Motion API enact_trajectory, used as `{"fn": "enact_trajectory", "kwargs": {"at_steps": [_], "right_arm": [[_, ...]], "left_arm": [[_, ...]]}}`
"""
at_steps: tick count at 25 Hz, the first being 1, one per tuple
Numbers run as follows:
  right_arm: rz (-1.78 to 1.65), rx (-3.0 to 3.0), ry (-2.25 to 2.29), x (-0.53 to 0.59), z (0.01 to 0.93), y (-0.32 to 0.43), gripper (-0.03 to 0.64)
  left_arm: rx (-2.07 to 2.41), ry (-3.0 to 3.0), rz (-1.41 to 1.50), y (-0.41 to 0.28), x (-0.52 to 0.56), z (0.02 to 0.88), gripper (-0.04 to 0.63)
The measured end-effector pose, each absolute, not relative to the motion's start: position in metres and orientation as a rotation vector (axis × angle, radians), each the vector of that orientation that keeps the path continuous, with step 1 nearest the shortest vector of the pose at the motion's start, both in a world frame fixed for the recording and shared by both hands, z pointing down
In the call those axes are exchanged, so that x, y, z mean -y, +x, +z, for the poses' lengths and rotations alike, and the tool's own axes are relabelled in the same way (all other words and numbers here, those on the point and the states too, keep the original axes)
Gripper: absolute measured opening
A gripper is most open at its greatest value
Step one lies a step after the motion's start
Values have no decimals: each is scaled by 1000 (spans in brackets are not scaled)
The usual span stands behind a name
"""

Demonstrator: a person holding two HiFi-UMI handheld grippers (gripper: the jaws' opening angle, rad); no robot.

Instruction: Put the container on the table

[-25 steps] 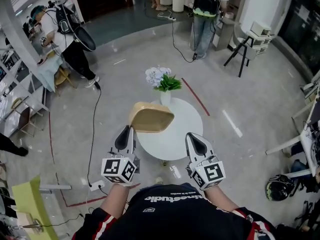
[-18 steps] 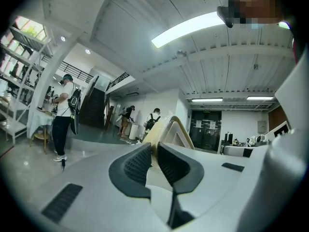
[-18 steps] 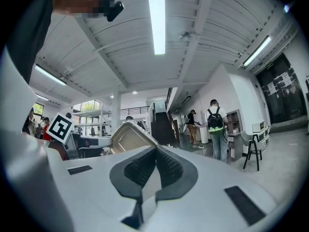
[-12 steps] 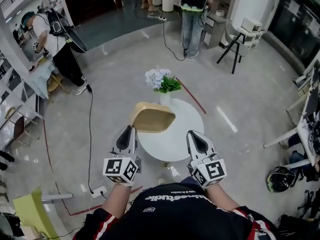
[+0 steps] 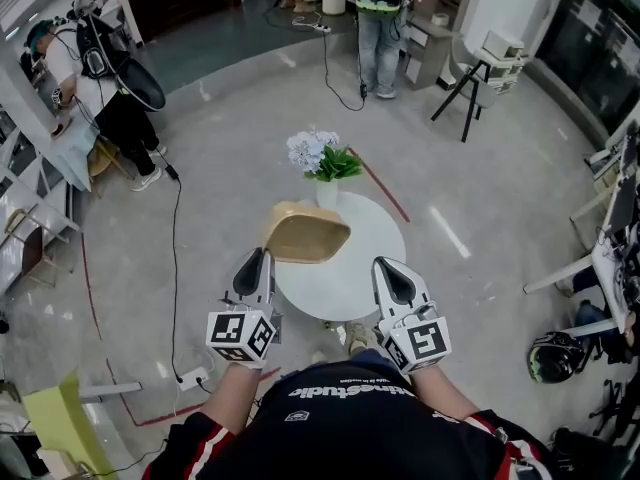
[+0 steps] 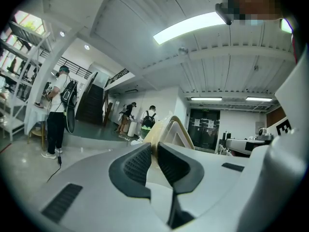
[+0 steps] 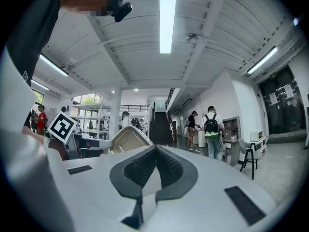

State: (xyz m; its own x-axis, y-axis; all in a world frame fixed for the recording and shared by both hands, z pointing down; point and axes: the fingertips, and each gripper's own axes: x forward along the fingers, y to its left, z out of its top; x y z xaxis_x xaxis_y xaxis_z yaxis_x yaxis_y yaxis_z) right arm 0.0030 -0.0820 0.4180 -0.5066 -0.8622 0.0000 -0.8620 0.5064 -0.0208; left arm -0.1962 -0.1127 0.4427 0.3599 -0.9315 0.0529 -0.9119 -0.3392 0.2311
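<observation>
The left hand-held gripper [image 5: 256, 260] pinches one wall of the beige container [image 5: 305, 236] near its rim. In the left gripper view its pads [image 6: 140, 162] are closed on that thin edge [image 6: 155, 141]. The container hangs tilted over the left part of the round white bench [image 5: 350, 273], and part of it seems to reach past the bench's left edge. The right hand-held gripper [image 5: 392, 271] is pressed together on nothing, at the near right side of the bench. It gives no support.

The main risk is the grip. A one-sided pinch on a thin wall lets the container swing about the pads or slip free if the wrist jolts on the way down.

Placement is the second risk. If it is let go where it hangs now, its base may land half off the bench and tip to the floor, so it probably needs to be carried toward the bench's middle. Going too far that way risks knocking the vase of flowers [image 5: 328, 183] at the far side of the bench, which looks top-heavy.
</observation>
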Motion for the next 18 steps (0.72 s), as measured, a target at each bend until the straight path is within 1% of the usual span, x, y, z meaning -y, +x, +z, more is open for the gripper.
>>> {"fn": "enact_trajectory", "kwargs": {"at_steps": [11, 18], "right_arm": [[-56, -2753, -1462, 131, 422, 15, 15], [-63, -2764, -1425, 169, 422, 30, 15]], "left_arm": [[1698, 2342, -62, -181, 150, 459, 55], [1684, 2219, -35, -177, 179, 491, 55]]}}
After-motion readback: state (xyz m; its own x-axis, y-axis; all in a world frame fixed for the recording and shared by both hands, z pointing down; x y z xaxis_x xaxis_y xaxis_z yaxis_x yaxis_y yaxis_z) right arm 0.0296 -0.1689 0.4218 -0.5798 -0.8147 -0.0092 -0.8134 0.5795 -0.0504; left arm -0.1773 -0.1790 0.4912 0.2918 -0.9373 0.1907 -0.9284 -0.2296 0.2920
